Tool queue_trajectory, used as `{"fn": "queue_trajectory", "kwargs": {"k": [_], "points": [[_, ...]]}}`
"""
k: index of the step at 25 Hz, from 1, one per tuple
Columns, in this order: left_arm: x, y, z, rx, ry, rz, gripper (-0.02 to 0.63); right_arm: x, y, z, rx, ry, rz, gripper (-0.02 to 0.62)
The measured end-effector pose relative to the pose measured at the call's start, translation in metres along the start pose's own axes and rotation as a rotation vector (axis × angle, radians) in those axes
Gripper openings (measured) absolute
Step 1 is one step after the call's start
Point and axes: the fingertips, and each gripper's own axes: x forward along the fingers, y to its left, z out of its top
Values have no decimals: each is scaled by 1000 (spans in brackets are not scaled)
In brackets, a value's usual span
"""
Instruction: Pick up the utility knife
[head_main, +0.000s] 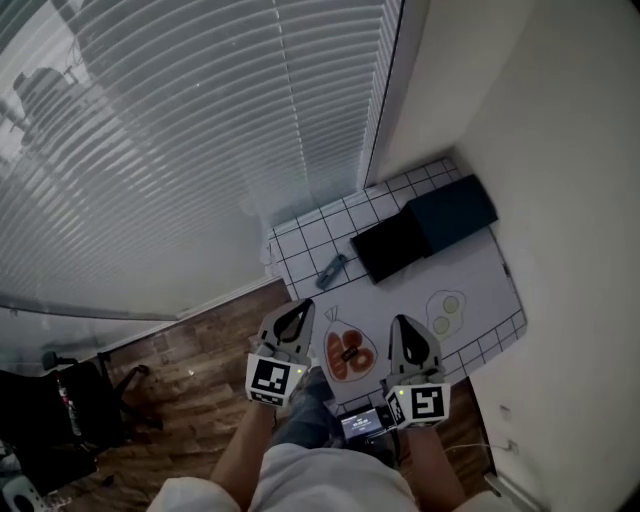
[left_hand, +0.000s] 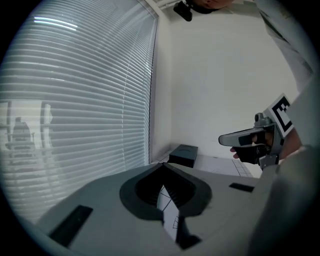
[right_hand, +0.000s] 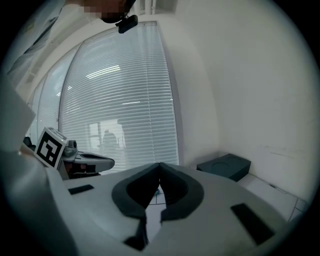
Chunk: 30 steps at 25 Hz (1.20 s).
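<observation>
The utility knife, dark and slim, lies on the white grid-patterned mat near the table's left edge. My left gripper hovers at the table's near edge, shut and empty, short of the knife. My right gripper hangs beside it over the near edge, jaws together with nothing in them. The knife does not show in either gripper view. In the left gripper view the left gripper has its tips meeting, and the right gripper shows at the right. In the right gripper view the right gripper is closed.
A flat black box and a dark teal box lie at the mat's far side by the white wall. Printed pictures of meat and eggs mark the mat. Window blinds run along the left, with wooden floor below.
</observation>
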Motion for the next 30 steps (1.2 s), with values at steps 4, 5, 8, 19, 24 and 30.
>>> {"fn": "queue_trajectory", "kwargs": {"k": [4, 5, 8, 19, 24, 30], "points": [[11, 7, -10, 3, 15, -3, 8, 11, 1, -13, -13, 27, -6, 6], [13, 9, -13, 2, 21, -3, 8, 13, 1, -15, -13, 33, -7, 6], [21, 14, -21, 5, 38, -1, 8, 21, -4, -24, 2, 43, -19, 6], [52, 32, -65, 35, 134, 8, 8, 51, -8, -63, 14, 123, -30, 6], [68, 36, -88, 92, 184, -13, 8, 61, -9, -80, 34, 146, -45, 6], [89, 29, -113, 59, 241, -70, 71, 68, -10, -99, 48, 200, -38, 6]]}}
